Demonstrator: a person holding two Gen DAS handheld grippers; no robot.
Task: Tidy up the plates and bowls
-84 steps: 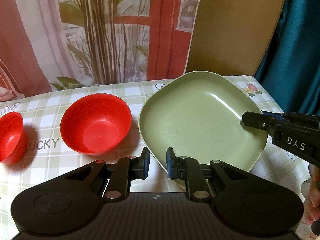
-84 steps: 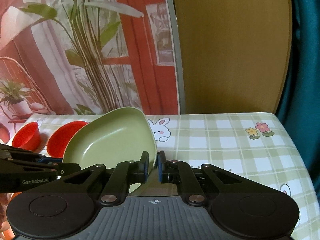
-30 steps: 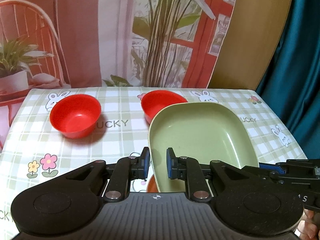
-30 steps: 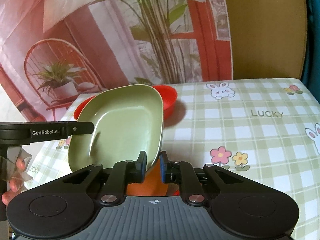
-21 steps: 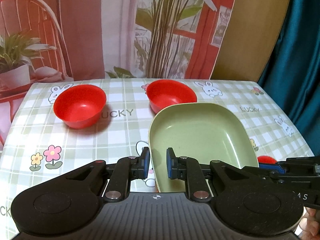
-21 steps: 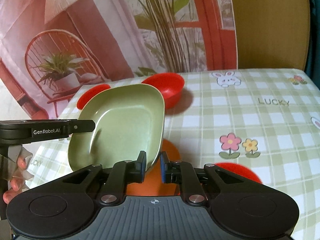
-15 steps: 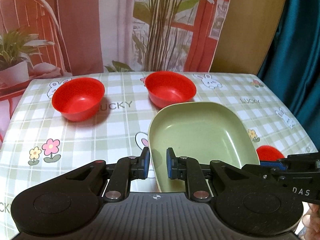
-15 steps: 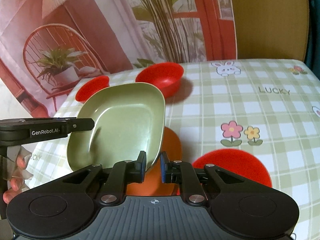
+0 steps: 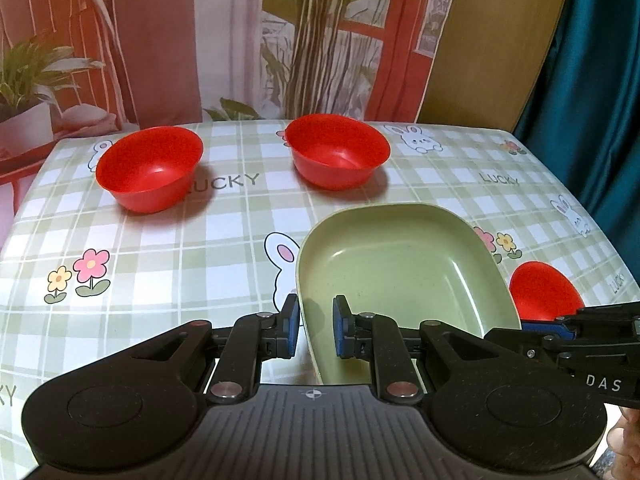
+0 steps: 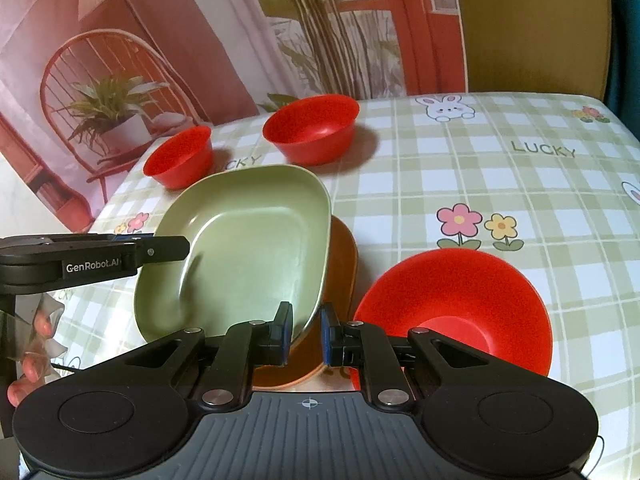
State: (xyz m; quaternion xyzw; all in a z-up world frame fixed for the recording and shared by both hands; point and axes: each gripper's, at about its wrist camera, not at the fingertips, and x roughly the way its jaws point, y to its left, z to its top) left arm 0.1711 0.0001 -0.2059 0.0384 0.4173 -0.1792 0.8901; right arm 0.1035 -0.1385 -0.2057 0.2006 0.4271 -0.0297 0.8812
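A pale green square plate (image 9: 404, 280) is held off the table by both grippers. My left gripper (image 9: 316, 326) is shut on its left rim, and my right gripper (image 10: 306, 330) is shut on its right rim. In the right wrist view the green plate (image 10: 240, 252) hangs just above an orange plate (image 10: 340, 272) that lies on the table. Two red bowls (image 9: 150, 168) (image 9: 338, 156) stand at the far side of the table. A third red bowl (image 10: 456, 308) stands close to the orange plate on its right.
The table (image 9: 200, 240) has a green checked cloth with bunnies and flowers. A printed backdrop (image 9: 240, 40) hangs behind it and a teal curtain (image 9: 600, 80) hangs at the right. The person's fingers (image 10: 28, 356) show at the left edge.
Both grippers carried the green plate back from the far side toward the near edge and lowered it. The orange plate and the near red bowl came into view beneath it.
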